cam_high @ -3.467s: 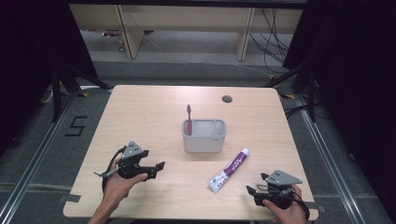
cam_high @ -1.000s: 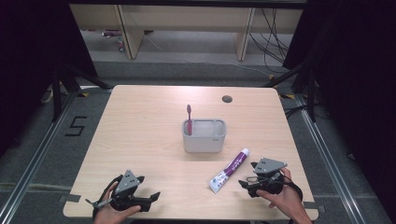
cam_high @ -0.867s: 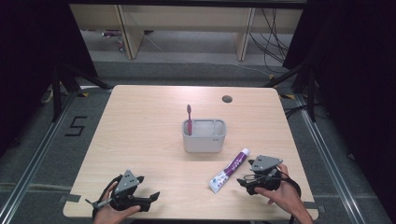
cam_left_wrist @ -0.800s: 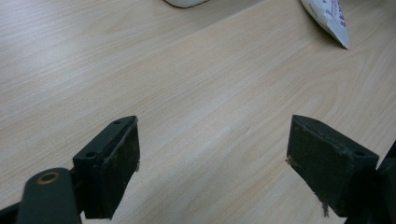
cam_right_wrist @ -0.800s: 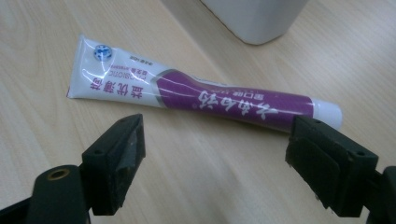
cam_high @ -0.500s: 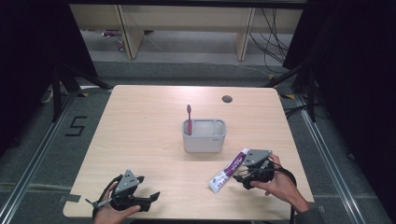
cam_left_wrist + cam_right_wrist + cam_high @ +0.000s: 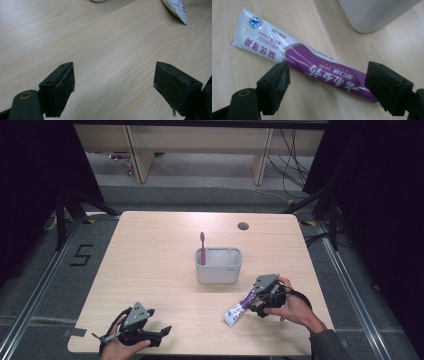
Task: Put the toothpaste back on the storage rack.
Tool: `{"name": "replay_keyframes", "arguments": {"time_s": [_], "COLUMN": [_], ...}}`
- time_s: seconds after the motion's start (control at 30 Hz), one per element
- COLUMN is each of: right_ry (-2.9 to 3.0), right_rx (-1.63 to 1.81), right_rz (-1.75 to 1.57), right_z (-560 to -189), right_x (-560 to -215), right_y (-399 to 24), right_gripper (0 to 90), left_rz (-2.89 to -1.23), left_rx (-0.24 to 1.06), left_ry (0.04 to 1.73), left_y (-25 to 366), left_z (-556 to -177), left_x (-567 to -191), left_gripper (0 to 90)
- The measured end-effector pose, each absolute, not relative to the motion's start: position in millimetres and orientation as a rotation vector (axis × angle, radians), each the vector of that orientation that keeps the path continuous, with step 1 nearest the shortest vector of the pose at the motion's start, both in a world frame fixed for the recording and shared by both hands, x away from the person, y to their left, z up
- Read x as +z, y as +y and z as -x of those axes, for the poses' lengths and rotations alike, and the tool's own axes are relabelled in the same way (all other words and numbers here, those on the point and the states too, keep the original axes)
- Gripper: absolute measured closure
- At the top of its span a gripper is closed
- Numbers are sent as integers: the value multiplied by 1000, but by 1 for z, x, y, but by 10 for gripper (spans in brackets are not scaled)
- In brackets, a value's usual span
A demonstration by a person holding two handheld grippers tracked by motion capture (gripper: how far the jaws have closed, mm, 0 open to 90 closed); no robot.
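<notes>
A light wooden desk (image 7: pixel 150 270) carries everything, with a small round dark hole (image 7: pixel 243 226) close to its far edge, toward the right corner. Near the middle of the desk stands a pale grey holder (image 7: pixel 219 266) with rounded corners and an open top; a pink toothbrush (image 7: pixel 203 247) stands upright in its left end, head up.

At the near left corner of the desk a hand holds the left gripper (image 7: pixel 142 332) low over the wood. In the left gripper view its fingers (image 7: pixel 61 87) are spread wide with only bare desk between them, and the white crimped end of a tube shows at the upper right.

Toward the near right of the desk, just in front of the holder's right end, a hand holds the right gripper (image 7: pixel 257 300) over a purple and white toothpaste tube (image 7: pixel 239 306). The tube lies flat on the desk, slanted, its white crimped end toward the near edge and its purple part running under the gripper. In the right gripper view the fingers (image 7: pixel 275 86) are spread apart, one on each side of the tube's (image 7: pixel 312 65) purple part, not closed on it. A corner of the holder (image 7: pixel 374 15) shows just beyond.
</notes>
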State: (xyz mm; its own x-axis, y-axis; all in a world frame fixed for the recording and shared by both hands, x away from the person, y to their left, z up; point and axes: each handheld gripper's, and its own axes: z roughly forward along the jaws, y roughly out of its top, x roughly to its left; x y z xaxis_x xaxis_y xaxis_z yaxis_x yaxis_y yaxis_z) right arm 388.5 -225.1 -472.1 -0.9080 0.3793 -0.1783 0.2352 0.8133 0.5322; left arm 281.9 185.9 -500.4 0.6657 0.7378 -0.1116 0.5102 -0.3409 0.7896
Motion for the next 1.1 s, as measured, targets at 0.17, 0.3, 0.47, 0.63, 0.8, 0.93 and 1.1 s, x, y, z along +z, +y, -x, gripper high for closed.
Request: {"name": "replay_keyframes", "arguments": {"time_s": [0.17,0.3,0.47,0.63,0.8,0.93,1.1], "right_ry": [2747,2767,2795,2819,2839,2842,2863], "right_rx": [732,728,706,719,696,676,651], "right_rz": [-431,-402,-376,-367,-357,-346,-364], "right_z": [-396,-400,-404,-407,-407,-406,-404], "right_x": [-477,-479,-479,-481,-484,-484,-483], "right_y": [-225,-222,-219,-218,-217,-215,-214], "right_gripper": [190,183,155,150,153,189,279], "left_rz": [-2000,-2008,-2024,-2031,-2026,-2030,-2025], "left_rx": [336,334,332,331,330,329,330], "left_ry": [973,972,967,968,973,971,968], "left_y": [183,183,184,184,183,184,184], "left_z": [-281,-281,-281,-281,-281,-281,-281], "left_x": [-501,-501,-501,-500,-501,-500,-501], "left_gripper": [170,170,170,171,171,171,171]}}
